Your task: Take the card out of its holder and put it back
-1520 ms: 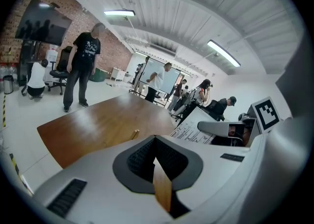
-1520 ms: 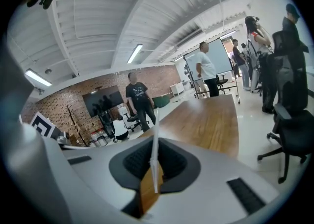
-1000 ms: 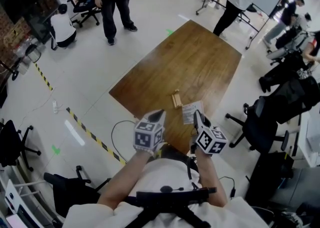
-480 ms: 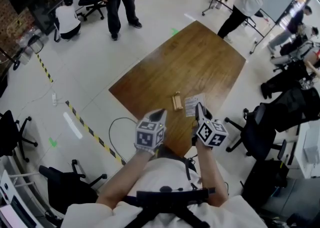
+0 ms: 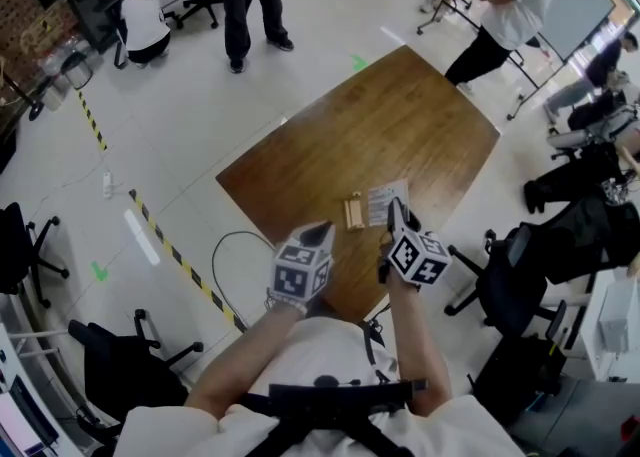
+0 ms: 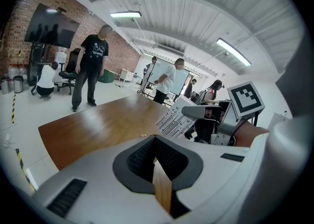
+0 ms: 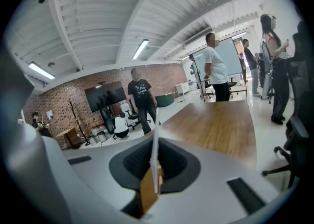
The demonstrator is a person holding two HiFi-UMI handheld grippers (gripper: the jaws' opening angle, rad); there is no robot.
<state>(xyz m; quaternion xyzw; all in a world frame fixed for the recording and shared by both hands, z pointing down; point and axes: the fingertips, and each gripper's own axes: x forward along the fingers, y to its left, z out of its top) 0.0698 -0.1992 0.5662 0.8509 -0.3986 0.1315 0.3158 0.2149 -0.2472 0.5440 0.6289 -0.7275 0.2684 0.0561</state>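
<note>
Two hand-held grippers are shown above the near corner of a brown wooden table (image 5: 330, 135). The card (image 5: 386, 202), a white rectangle, is pinched by one edge between the pressed-together jaws of the right gripper (image 5: 396, 211) and is held in the air, out of its holder. From the jaw tips the card projects away from the person, toward the middle of the table. In the right gripper view it is seen edge-on as a thin, upright white line, so its faces are turned to either side of that gripper. Which of its sides is the longer cannot be told.

Rows of fine dark print are visible on the card's face in the left gripper view, but they are too small to be read. The holder (image 5: 353, 212), a small pale wooden block, lies on the table just left of the card, with its long axis pointing away from the person. The jaws of the left gripper (image 5: 320, 232) are closed on nothing. A black-and-white square marker is borne on each gripper's cube (image 6: 247, 99).
</note>
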